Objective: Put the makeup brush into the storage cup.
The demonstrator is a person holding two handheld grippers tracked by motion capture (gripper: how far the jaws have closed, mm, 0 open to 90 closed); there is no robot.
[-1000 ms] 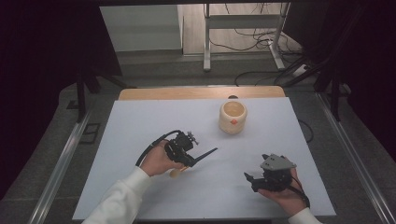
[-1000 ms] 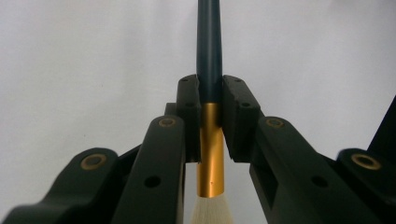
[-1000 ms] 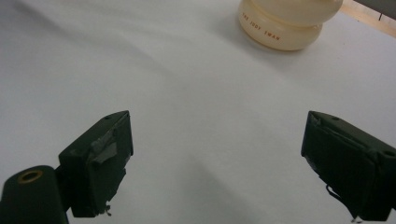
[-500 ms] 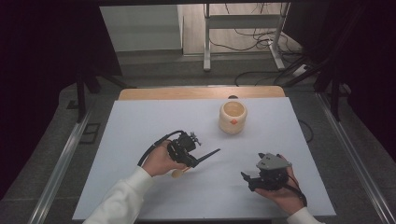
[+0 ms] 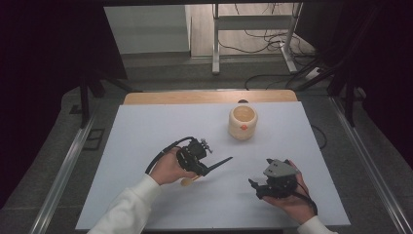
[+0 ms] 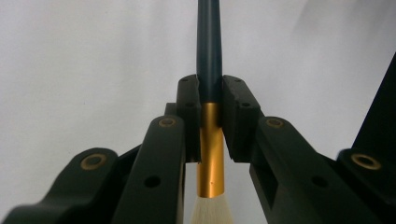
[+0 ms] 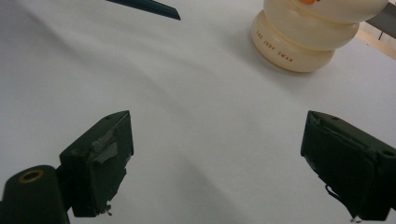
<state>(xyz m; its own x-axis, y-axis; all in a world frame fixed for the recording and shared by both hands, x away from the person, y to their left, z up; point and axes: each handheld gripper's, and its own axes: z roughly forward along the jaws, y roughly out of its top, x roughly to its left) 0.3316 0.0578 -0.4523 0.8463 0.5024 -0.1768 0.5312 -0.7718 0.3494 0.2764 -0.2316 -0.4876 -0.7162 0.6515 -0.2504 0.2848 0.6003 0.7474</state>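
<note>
Your left hand-held gripper (image 5: 197, 161) clamps a brush (image 6: 208, 70) at its gold ferrule, dark handle pointing toward the cream pot (image 5: 242, 122) at the far side of the white tabletop (image 5: 146, 126). Your right hand-held gripper (image 5: 260, 187) rests low, jaws spread wide, empty.

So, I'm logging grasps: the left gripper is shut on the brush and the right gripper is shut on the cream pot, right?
Not quite. In the right gripper view the right gripper is open and holds nothing; the cream pot stands apart, ahead of it. The left gripper is indeed shut on the brush.
</note>
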